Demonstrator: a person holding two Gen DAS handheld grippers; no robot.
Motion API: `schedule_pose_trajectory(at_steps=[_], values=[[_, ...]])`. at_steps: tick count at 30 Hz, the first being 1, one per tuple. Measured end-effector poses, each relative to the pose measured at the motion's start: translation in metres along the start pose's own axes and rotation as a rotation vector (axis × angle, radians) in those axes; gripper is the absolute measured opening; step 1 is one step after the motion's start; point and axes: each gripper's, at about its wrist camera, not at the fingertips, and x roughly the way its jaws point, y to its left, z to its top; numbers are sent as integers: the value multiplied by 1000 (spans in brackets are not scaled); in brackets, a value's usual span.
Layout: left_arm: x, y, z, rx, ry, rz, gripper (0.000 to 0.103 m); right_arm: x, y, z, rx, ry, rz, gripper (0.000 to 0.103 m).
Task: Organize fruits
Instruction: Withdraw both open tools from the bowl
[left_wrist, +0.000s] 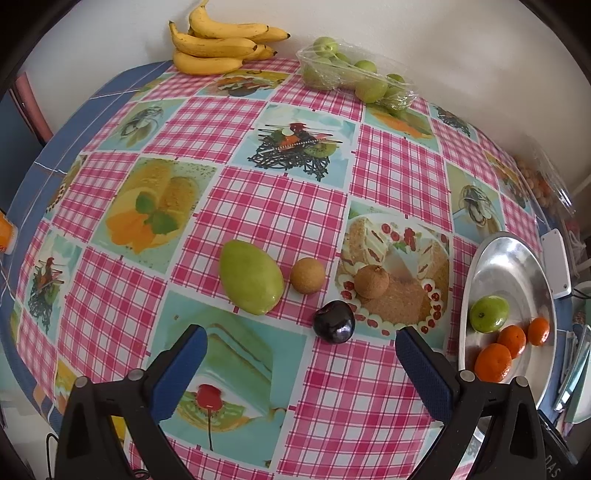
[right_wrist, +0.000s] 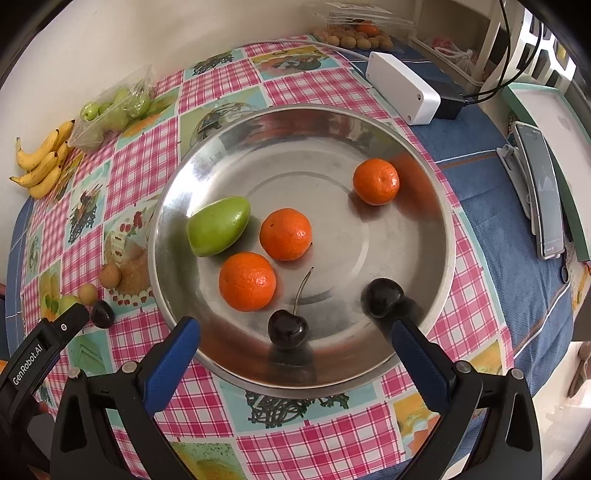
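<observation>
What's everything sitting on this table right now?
metal bowl: one, silver, on the tablecloth's right side
tangerines: three, orange, in the bowl
cherries: two, dark, in the bowl
green fruit: one, in the bowl
large green fruit: one, on the cloth
longans: two, tan, beside it
dark cherry: one, on the cloth
bananas: one bunch, yellow, by the wall
bagged green fruits: several, by the wall
white box: one, behind the bowl
phone: one, far right
left gripper: open
right gripper: open, over the bowl
</observation>
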Motion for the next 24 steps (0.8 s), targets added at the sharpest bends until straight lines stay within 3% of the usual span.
schedule_pose_trajectory(at_steps=[11, 24], values=[[-3, 0, -2, 19, 9, -16, 103, -6, 2, 0, -20, -19, 1, 103], [-15, 2, 5, 115, -45, 31, 103, -9, 13, -2, -20, -49, 23, 103]])
